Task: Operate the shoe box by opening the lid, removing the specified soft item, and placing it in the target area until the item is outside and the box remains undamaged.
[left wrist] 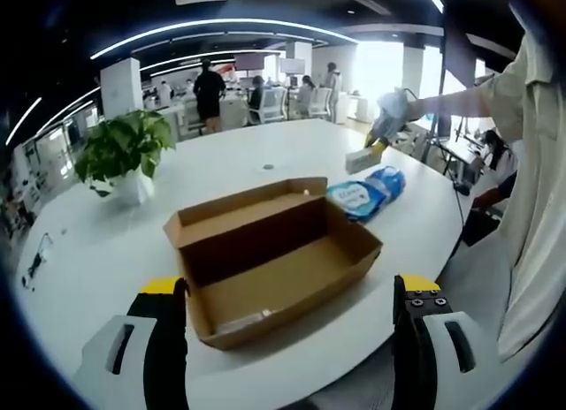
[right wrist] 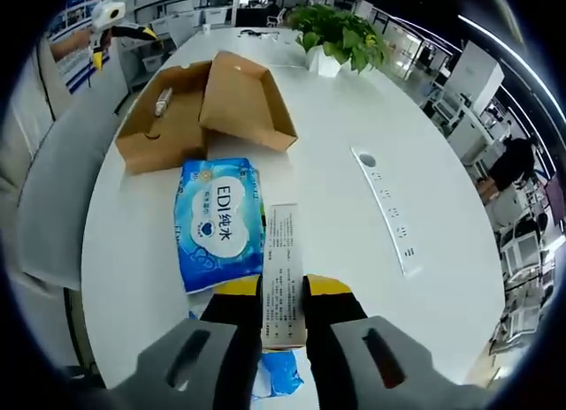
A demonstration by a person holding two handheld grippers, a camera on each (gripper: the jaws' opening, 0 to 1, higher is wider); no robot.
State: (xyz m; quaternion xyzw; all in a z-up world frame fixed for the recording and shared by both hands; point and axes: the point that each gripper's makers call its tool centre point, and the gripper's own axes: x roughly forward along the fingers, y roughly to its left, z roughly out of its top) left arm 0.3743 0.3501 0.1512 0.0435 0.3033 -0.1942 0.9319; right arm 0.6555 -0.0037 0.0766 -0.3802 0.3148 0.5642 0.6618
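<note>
The brown cardboard shoe box (left wrist: 281, 255) stands on the white table with its lid folded back. A small pale item (left wrist: 243, 322) lies on the box floor. My left gripper (left wrist: 290, 288) hovers open just in front of the box, one jaw on each side of its near end. A blue soft pack of wipes (right wrist: 219, 220) lies on the table outside the box (right wrist: 208, 105). My right gripper (right wrist: 283, 293) is shut on a slim white printed card (right wrist: 283, 269), held above the blue pack's edge. In the left gripper view the right gripper (left wrist: 373, 149) hangs over the pack (left wrist: 364, 193).
A potted plant (left wrist: 124, 149) stands at the far left of the round table (left wrist: 106, 251). A cable slot strip (right wrist: 386, 208) runs along the tabletop. A person's sleeve (left wrist: 531, 163) is at the right. People and desks stand far behind.
</note>
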